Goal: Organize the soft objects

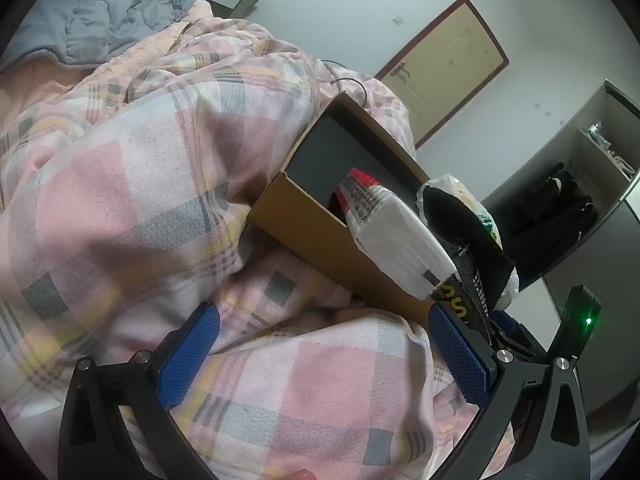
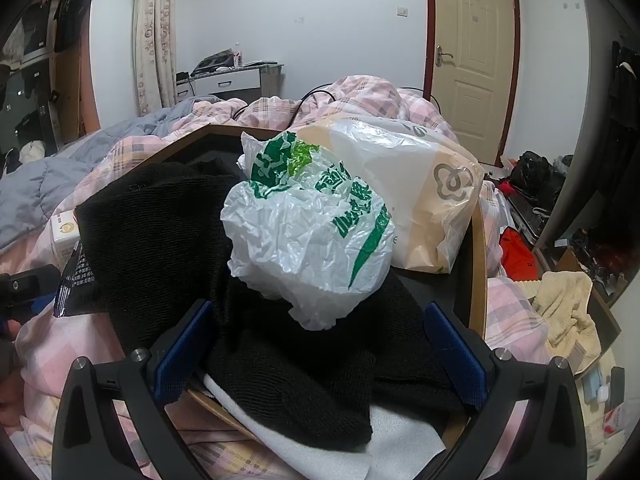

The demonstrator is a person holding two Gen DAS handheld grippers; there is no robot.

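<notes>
Your landmark is the cardboard box (image 2: 478, 264), which sits on the bed among the folds of the pink plaid quilt (image 1: 120, 184). Inside the box, at the near side, lies a black knitted garment (image 2: 168, 232), its lower part hanging over the box's near rim. On top of that garment rests a crumpled white plastic bag with green print (image 2: 308, 220). Just behind it, toward the far right corner of the box, a cream-and-white plastic package (image 2: 420, 192) leans against the box wall. A white foam sheet (image 2: 400, 436) pokes out from under the garment at the near rim.

From your left wrist view, the box (image 1: 304, 216) shows its open dark interior, and a white packet with a red end (image 1: 384, 232) leans over its near wall, beside the black garment (image 1: 460, 220).

Your right tongs (image 2: 320, 356) are spread wide and grip nothing; their blue pads (image 2: 182, 356) straddle the hanging part of the garment at the box's near rim. Your left tongs (image 1: 324, 356) are also spread wide and grip nothing, held over the quilt just left of the box.

A grey-blue duvet (image 2: 36, 184) lies on the bed well beyond the box's left side, and a beige door (image 2: 472, 52) stands in the wall behind it.
</notes>
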